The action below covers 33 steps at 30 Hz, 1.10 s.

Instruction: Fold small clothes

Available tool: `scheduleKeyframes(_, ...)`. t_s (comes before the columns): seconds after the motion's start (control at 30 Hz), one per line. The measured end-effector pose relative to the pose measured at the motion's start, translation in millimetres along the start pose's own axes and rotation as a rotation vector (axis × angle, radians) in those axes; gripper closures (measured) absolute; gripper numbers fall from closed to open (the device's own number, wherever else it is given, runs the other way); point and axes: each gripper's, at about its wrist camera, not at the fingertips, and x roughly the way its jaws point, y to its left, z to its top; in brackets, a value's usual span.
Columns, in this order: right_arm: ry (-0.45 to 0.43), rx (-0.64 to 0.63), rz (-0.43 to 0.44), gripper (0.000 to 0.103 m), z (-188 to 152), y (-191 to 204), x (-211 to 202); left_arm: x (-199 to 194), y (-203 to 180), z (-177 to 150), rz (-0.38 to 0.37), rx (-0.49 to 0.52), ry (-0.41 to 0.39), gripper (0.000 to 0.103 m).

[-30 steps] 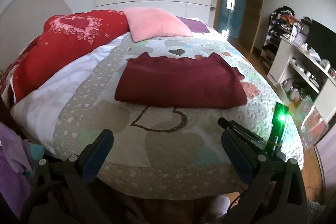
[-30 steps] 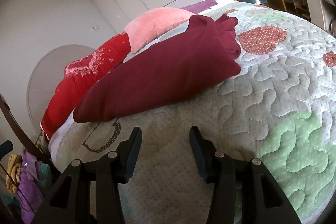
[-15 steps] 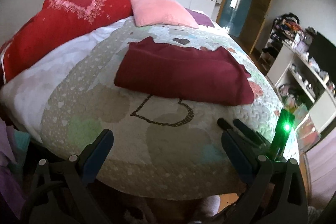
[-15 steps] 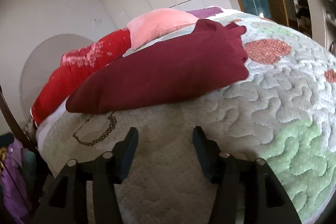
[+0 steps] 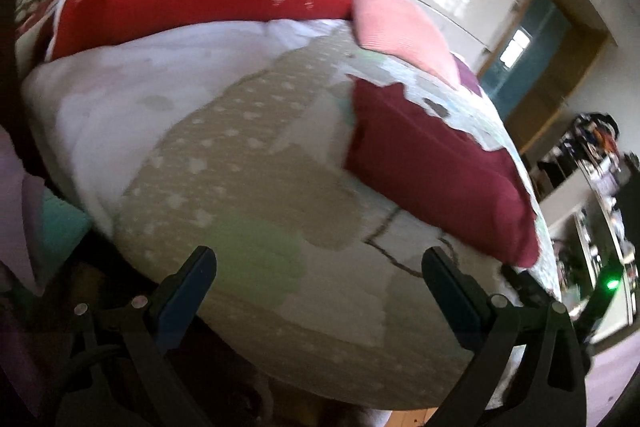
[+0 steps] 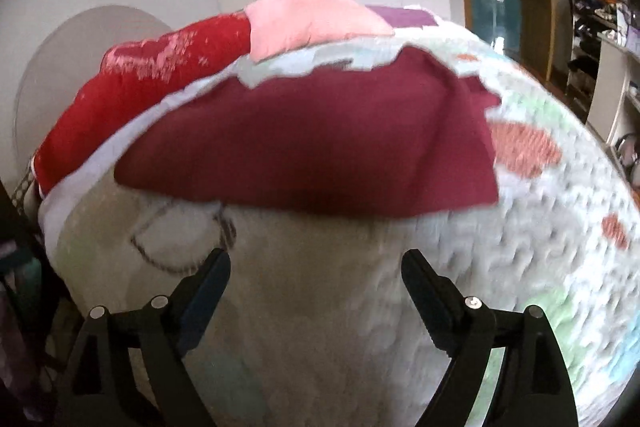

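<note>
Both tongs are empty, and what has changed in the last second is their aim. My left tongs (image 5: 320,283), jaws spread wide as before, have swung off to the left and tilted, so the maroon garment (image 5: 436,167) now sits toward the right of that view instead of dead ahead. My right tongs (image 6: 316,275) have widened their jaws from a narrow gap and turned to face the garment's near folded edge squarely; that edge now lies just beyond the tips, not touching them. The garment itself has not moved: it rests flat on the quilted bedspread (image 6: 520,267), already folded into a long band, near the pink pillow (image 6: 312,23). I judge I am lining up for the next fold, probably end over end. Both views are motion-blurred.
</note>
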Motion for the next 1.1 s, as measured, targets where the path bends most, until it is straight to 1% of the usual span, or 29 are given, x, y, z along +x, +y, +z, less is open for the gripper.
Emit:
scheduleKeyframes(0.1, -0.006, -0.043, 0.016, 0.021, 22.0, 10.9, 1.3, 8.0, 12.0, -0.2, 0.022, -0.007, 0.021, 0.000)
scheduleKeyframes(0.13, -0.003, -0.066, 0.024, 0.028, 30.6, 18.1, 4.6, 9.0, 14.2, 0.1, 0.025, -0.007, 0.023, 0.000)
scheduleKeyframes(0.17, 0.002, -0.083, 0.031, 0.044, 35.6, 24.9, 7.0, 10.2, 17.8, -0.6, 0.026, -0.009, 0.026, 0.000)
scheduleKeyframes(0.2, 0.016, -0.110, 0.045, 0.054, 42.8, 34.7, 12.4, 10.6, 20.4, -1.2, 0.025, -0.010, 0.028, 0.000)
scheduleKeyframes(0.23, 0.030, -0.131, 0.058, 0.068, 48.6, 42.5, 17.4, 11.8, 22.4, -1.0, 0.024, -0.010, 0.031, 0.000)
scheduleKeyframes(0.27, 0.047, -0.159, 0.075, 0.070, 58.5, 54.9, 26.5, 12.4, 24.8, -0.9, 0.022, -0.012, 0.033, 0.000)
scheduleKeyframes(0.33, 0.052, -0.176, 0.093, 0.070, 69.4, 66.6, 37.1, 11.4, 27.8, -0.8, 0.020, -0.018, 0.035, 0.000)
scheduleKeyframes(0.37, 0.069, -0.180, 0.094, 0.070, 77.6, 72.7, 49.7, 10.4, 30.2, -0.4, 0.020, -0.019, 0.035, 0.000)
scheduleKeyframes(0.43, 0.098, -0.174, 0.056, 0.070, 87.3, 72.7, 71.0, 7.5, 34.8, 1.0, 0.019, -0.021, 0.031, 0.000)
scheduleKeyframes(0.47, 0.113, -0.161, 0.013, 0.070, 90.8, 63.6, 83.9, 6.4, 36.6, 0.9, 0.018, -0.021, 0.028, 0.000)
scheduleKeyframes(0.53, 0.117, -0.136, -0.066, 0.070, 92.7, 40.3, 95.4, 4.4, 40.2, 0.5, 0.020, -0.021, 0.021, 0.000)
scheduleKeyframes(0.57, 0.124, -0.084, -0.118, 0.072, 91.2, 13.1, 97.2, 4.4, 42.6, 0.0, 0.023, -0.018, 0.018, 0.000)
scheduleKeyframes(0.6, 0.125, -0.027, -0.117, 0.074, 90.2, -7.5, 94.9, 5.6, 44.1, -0.2, 0.025, -0.017, 0.019, 0.000)
scheduleKeyframes(0.63, 0.123, 0.039, -0.087, 0.077, 88.8, -27.8, 89.9, 7.2, 45.0, -0.2, 0.027, -0.018, 0.023, 0.000)
scheduleKeyframes(0.67, 0.111, 0.136, -0.052, 0.085, 85.8, -56.4, 78.7, 9.8, 45.4, -0.5, 0.026, -0.021, 0.032, 0.000)
scheduleKeyframes(0.7, 0.104, 0.179, -0.066, 0.085, 83.9, -71.2, 70.4, 11.8, 44.8, -0.9, 0.019, -0.027, 0.040, 0.000)
scheduleKeyframes(0.73, 0.080, 0.206, -0.138, 0.083, 82.3, -86.4, 57.4, 12.6, 44.0, -0.7, 0.013, -0.029, 0.045, 0.000)
scheduleKeyframes(0.77, 0.062, 0.215, -0.173, 0.083, 81.8, -93.7, 49.7, 12.4, 41.4, -1.3, 0.004, -0.027, 0.047, 0.000)
scheduleKeyframes(0.8, 0.037, 0.226, -0.179, 0.082, 81.1, -103.4, 36.3, 10.7, 38.1, -2.6, 0.001, -0.018, 0.046, 0.000)
scheduleKeyframes(0.83, 0.023, 0.234, -0.185, 0.079, 80.7, -107.5, 24.2, 8.7, 34.3, -3.8, 0.000, -0.006, 0.042, 0.000)
scheduleKeyframes(0.87, 0.011, 0.231, -0.211, 0.068, 79.1, -107.0, 14.7, 6.4, 30.5, -5.0, 0.000, 0.004, 0.037, 0.000)
scheduleKeyframes(0.9, -0.011, 0.218, -0.215, 0.066, 76.3, -104.7, 3.4, 3.5, 26.8, -6.3, -0.002, 0.011, 0.033, 0.000)
scheduleKeyframes(0.97, -0.033, 0.173, -0.158, 0.066, 66.7, -92.1, -13.2, -0.6, 21.9, -7.9, -0.003, 0.018, 0.031, 0.000)
scheduleKeyframes(1.0, -0.032, 0.145, -0.146, 0.066, 61.1, -84.7, -16.3, -3.4, 18.3, -8.9, -0.002, 0.026, 0.029, 0.000)
scheduleKeyframes(1.03, -0.023, 0.098, -0.131, 0.066, 53.3, -73.9, -17.6, -5.3, 15.9, -9.3, -0.001, 0.032, 0.027, 0.000)
scheduleKeyframes(1.1, 0.009, 0.048, -0.088, 0.066, 44.0, -60.6, -11.2, -14.3, 8.4, -11.8, 0.004, 0.055, 0.011, 0.000)
